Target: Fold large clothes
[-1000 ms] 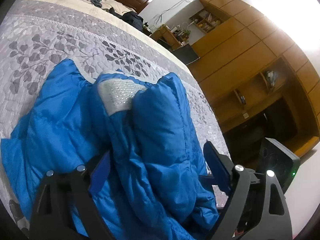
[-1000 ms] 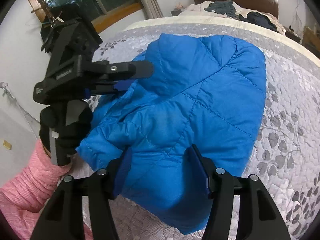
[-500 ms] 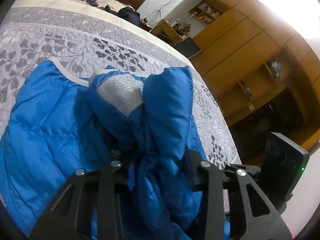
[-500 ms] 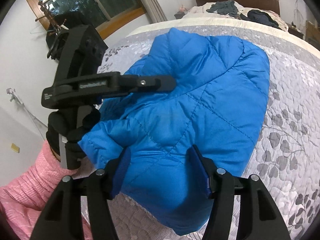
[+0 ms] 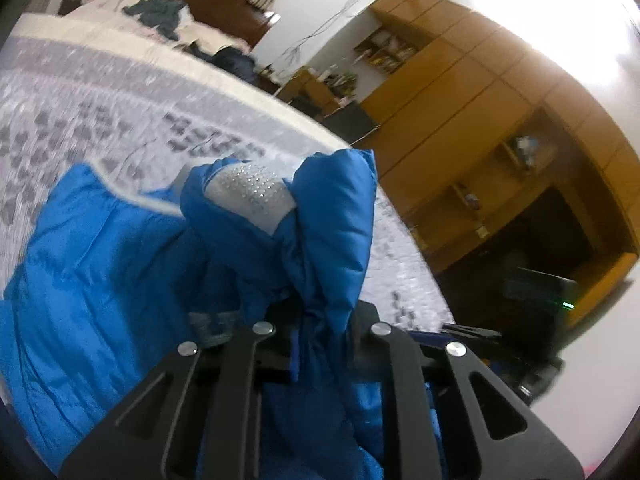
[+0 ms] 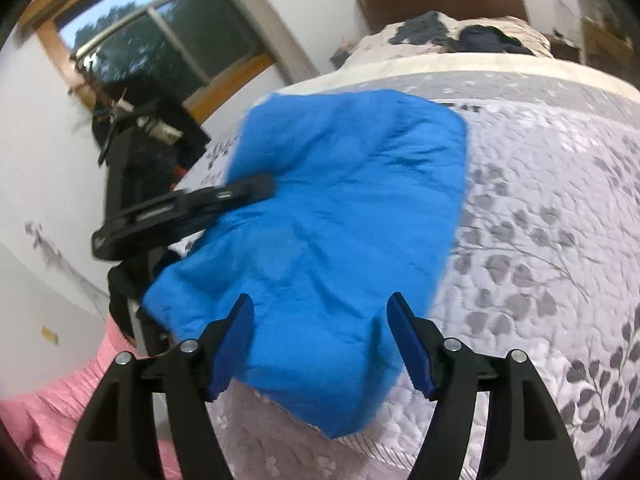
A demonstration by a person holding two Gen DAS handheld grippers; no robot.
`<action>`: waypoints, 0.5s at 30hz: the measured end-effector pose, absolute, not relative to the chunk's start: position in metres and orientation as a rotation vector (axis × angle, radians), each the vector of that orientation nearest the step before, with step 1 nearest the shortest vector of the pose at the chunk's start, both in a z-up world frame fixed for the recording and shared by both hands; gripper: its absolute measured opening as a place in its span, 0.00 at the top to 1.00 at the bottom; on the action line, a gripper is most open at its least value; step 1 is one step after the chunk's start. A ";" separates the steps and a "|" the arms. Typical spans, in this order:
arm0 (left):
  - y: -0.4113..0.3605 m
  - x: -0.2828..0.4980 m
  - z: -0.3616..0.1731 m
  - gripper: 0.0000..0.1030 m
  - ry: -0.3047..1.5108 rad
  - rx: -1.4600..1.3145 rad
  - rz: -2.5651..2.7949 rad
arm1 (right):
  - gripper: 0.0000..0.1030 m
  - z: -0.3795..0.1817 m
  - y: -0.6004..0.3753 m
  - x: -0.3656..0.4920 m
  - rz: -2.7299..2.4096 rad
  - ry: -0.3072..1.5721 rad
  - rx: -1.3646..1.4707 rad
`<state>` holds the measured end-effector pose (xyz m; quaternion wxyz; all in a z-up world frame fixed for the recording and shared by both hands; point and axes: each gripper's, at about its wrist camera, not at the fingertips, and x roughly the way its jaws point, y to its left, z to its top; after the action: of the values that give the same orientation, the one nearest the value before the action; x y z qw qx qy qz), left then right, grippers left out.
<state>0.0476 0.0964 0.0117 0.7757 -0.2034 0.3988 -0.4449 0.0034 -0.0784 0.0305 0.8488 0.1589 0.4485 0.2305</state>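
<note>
Blue puffer jacket [image 6: 344,216] lies on the quilted bed [image 6: 560,208] | your left tool [image 5: 316,332] is clamped on a bunched fold – right tool [image 6: 320,340] gapes over the near hem | light, puffy, slick – grab seams or hem, not loft.

A bed [image 6: 560,208] under a grey leaf-patterned quilt [image 5: 120,120] fills the room, dark clothes [image 5: 160,20] heaped near its wooden headboard [image 5: 224,4]. Tall wooden cabinets [image 5: 480,128] (shelves cluttered, blurred) line one white wall; a wood-framed window [image 6: 160,52] shows trees.
</note>
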 end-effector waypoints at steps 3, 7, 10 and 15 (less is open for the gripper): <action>0.104 0.034 0.032 0.88 0.801 -0.435 -1.003 | 0.31 0.028 -0.096 0.003 0.475 0.937 0.384; 0.118 0.020 0.059 0.89 0.720 -0.436 -1.040 | 0.31 0.031 -0.098 0.003 0.482 0.915 0.391; 0.140 0.013 0.072 0.89 0.673 -0.453 -1.047 | 0.31 0.035 -0.094 0.004 0.498 0.905 0.376; 0.182 0.020 0.065 0.89 0.678 -0.518 -1.003 | 0.31 0.047 -0.061 0.008 0.534 0.896 0.338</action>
<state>0.0202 0.1820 0.0652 0.7909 -0.2406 0.3152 -0.4660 0.0078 -0.0607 0.0466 0.8534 0.1606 0.4261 0.2539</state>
